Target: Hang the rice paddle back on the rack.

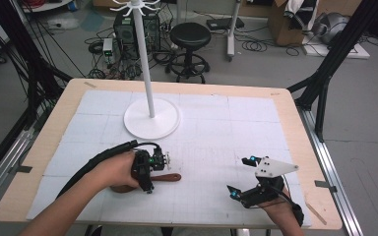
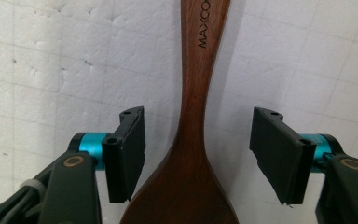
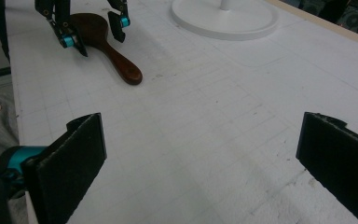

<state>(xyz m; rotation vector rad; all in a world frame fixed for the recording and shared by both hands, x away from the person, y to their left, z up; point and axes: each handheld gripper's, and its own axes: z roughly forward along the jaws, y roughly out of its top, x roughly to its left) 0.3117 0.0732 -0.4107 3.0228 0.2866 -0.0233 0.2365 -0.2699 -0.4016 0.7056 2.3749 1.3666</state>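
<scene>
Left gripper [image 1: 161,158] hangs over the wooden spoon [image 1: 163,177], which lies flat on the white mat [image 1: 211,128] at the near left of the table, bowl end toward the person's left hand [image 1: 115,169] and handle tip pointing right. Its jaws stand apart on either side of the spoon's neck (where the handle widens into the bowl); in the left gripper view a strip of mat shows between each pad [image 2: 129,154] and the wood [image 2: 193,140], so nothing is clenched yet.

To do the grab well, I would judge that the jaws should be kept square across the neck and low enough that the pads meet the wood's edges rather than ride over the top. The left pad looks nearer the spoon than the right, so centring first should stop the spoon being shoved sideways as they close. Gripping on the neck rather than the broad bowl gives a narrower, surer hold.

Right gripper [image 1: 250,178] waits at the near right, released and wide, well apart from the spoon. A white stand [image 1: 151,118] rises at the far middle.
</scene>
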